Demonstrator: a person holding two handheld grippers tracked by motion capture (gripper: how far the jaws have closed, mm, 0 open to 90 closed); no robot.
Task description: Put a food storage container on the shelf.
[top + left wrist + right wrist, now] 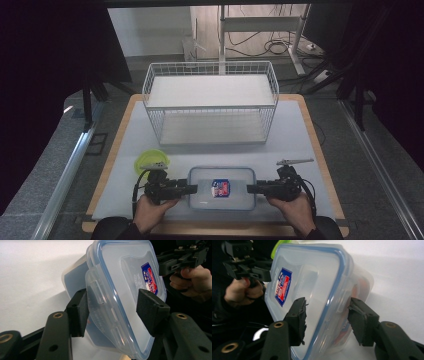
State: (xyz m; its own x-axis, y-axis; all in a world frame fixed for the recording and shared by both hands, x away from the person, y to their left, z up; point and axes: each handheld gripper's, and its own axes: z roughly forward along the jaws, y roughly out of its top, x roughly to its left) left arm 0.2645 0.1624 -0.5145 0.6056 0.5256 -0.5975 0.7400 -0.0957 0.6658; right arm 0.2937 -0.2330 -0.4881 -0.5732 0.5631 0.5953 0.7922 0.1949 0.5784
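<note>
Two claws flank one lidded plastic container (222, 187) at the desk's (210, 150) near edge, in front of the wire basket (210, 102). The left claw (192, 189) and right claw (251, 188) both stand apart, jaws straddling the end latches. I'd close both evenly on the latch flaps, keeping the container level.

The box (125, 290) runs off the top and bottom of the left gripper view, and off the bottom of the right gripper view. Its label's (220, 188) print is too small to read from above and blurred up close. Something orange shows through its clouded wall (359, 290), unidentifiable. The green bowl (150, 161) sits partly behind the left gripper's (192, 189) plate. Whether either gripper's jaws touch the box cannot be told.
</note>
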